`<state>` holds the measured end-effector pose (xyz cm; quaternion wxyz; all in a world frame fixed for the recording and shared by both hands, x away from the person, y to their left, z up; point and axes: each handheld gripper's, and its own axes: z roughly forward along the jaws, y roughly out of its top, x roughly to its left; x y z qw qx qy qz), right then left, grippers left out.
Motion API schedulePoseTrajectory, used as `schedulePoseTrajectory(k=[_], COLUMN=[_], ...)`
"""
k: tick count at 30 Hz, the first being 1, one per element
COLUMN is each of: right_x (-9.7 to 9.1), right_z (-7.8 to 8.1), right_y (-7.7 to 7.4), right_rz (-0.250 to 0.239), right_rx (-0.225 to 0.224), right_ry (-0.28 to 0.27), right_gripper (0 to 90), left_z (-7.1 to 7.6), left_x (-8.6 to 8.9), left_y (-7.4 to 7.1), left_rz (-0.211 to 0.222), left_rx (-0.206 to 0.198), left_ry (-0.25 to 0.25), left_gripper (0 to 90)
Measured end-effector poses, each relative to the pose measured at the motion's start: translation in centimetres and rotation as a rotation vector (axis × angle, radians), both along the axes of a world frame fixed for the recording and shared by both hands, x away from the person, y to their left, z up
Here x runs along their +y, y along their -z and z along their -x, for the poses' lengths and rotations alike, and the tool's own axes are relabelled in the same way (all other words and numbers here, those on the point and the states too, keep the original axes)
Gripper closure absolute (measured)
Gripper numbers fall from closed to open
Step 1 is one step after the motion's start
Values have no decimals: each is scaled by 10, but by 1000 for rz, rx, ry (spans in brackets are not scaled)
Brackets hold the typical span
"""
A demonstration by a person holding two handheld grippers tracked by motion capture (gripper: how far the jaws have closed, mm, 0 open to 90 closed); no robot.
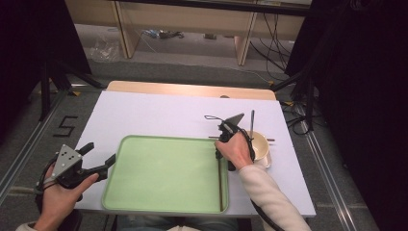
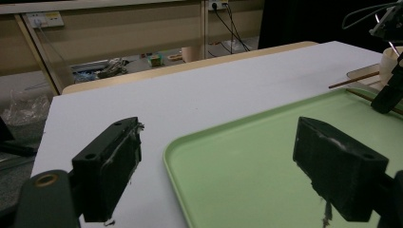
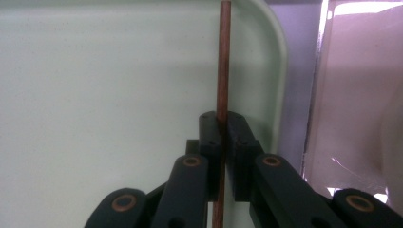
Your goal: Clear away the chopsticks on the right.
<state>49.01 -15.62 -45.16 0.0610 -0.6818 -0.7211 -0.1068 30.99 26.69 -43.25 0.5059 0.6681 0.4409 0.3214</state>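
Right gripper view | right tongs [image 3: 222,124] clenched on chopstick [image 3: 222,61] over tray [image 3: 278,71] | left tongs [image 2: 216,173] released

Right gripper [image 1: 226,144] points down with jaws clamped together; left gripper [image 1: 103,166] lies level, jaws wide apart.

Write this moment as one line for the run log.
right gripper: shut on chopstick | over green tray | left gripper: open, at tray edge

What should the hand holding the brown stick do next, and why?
Probably open the right gripper and let go: its jaws are shut on the chopstick, which already lies along the green tray by its right rim. A second chopstick waits outside.
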Motion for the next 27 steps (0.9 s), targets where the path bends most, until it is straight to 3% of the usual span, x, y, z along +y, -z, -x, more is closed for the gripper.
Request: schedulePoseTrajectory(k=[1, 5, 7, 8, 10, 12, 13, 14, 15, 16, 17, 20, 21, 22, 23, 24, 27], right_x=[2, -1, 1, -1, 1, 3, -1, -2, 1, 0, 4, 6, 4, 6, 7, 4, 3], right_z=[1, 0, 0, 1, 2, 2, 1, 1, 1, 0, 0, 1, 3, 3, 2, 2, 2], right_y=[0, 2, 0, 2, 2, 1, 5, 4, 0, 1, -1, -4, -5, -6, -9, -7, -12], right_rz=[2, 8, 5, 9, 18, 16, 16, 16, 17, 15, 3, 10, 15, -2, 11, 13, 15], right_rx=[16, -2, 21, -11, -31, -9, -60, -48, 1, -17, -8, 7, -4, -16, -6, -35, -51], right_ry=[25, -15, 15, -27, 2, 16, -48, -63, -23, -43, 7, 31, -10, 21, 21, -30, -55], right_gripper=[871, 869, 866, 858, 848, 848, 847, 847, 843, 838, 830, 817, 809, 805, 802, 798, 781], left_z=[0, 0, 0, 0, 0, 0, 0, 0, 0, 0, 0, 0, 0, 0, 0, 0, 0], left_x=[0, 0, 0, 0, 0, 0, 0, 0, 0, 0, 0, 0, 0, 0, 0, 0, 0], left_y=[0, 0, 0, 0, 0, 0, 0, 0, 0, 0, 0, 0, 0, 0, 0, 0, 0], left_rz=[1, 0, 0, 0, 0, 0, 0, 0, 0, 0, 1, 0, 1, 0, 0, 0, 0], left_rx=[-1, 0, 0, 0, 0, 0, 1, 1, 0, 1, 0, 0, 0, 0, 0, 0, 0], left_ry=[0, 1, 0, 0, 1, 1, 1, 1, 1, 1, 1, 2, 2, 2, 1, 1, 1], left_gripper=[158, 158, 158, 158, 158, 158, 158, 158, 158, 158, 158, 158, 158, 158, 158, 159, 158])
